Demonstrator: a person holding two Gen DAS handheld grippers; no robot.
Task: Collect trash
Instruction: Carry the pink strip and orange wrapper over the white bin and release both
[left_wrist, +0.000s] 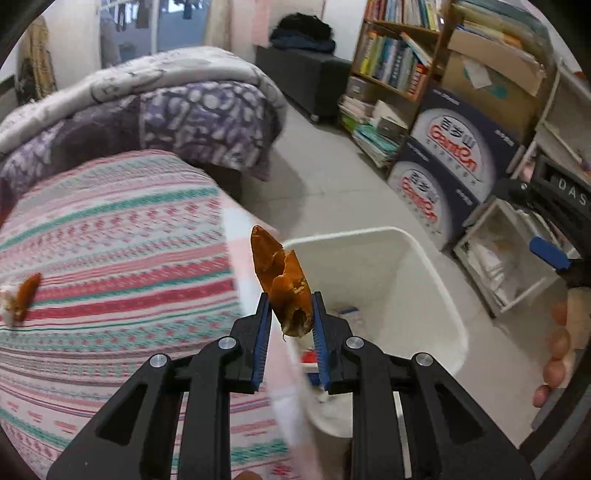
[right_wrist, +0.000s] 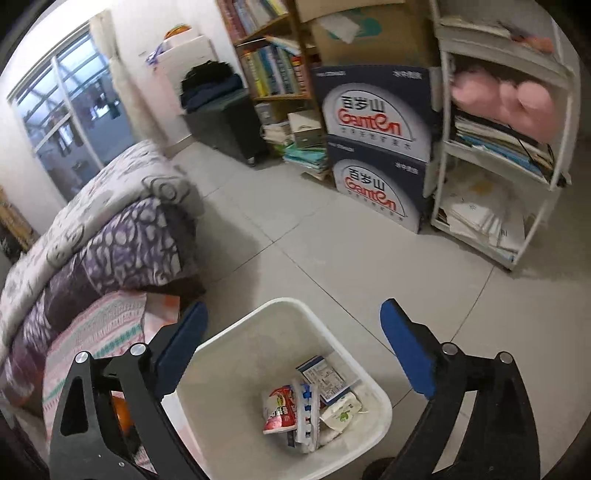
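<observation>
**Peel clamped over the bed edge, other claw wide above the bin**

Left wrist view: left claw (left_wrist: 291, 314) clenched on an orange-brown piece of peel (left_wrist: 282, 282), pinched between the blue pads and sticking up toward 12 o'clock. Behind the peel, at 1 to 3 o'clock, the white trash bin (left_wrist: 436, 280) standing on the tiled floor (left_wrist: 332, 177), just beside the bed. At 9 o'clock, the striped bedspread (left_wrist: 110, 251); on it, near the far left edge, a second orange scrap (left_wrist: 26, 295) beside something white, blurred. At 11 o'clock, a folded purple-and-grey quilt (left_wrist: 166, 110). At 2 o'clock, stacked Ganten boxes (left_wrist: 454, 162) next to a bookshelf (left_wrist: 395, 59). At 3 to 4 o'clock, the tip of a blue pad and fingertips (left_wrist: 557, 343) of a hand at the frame edge.

Right wrist view: right claw (right_wrist: 293, 345) released, pads spread wide, nothing between them. Directly below at 6 o'clock, the bin (right_wrist: 376, 398), holding wrappers and packets (right_wrist: 310, 406), a red-and-white one among them. At 9 o'clock, quilt and bedspread; at 1 o'clock, the boxes; at 3 o'clock, a white rack (right_wrist: 498, 147) of papers.
</observation>
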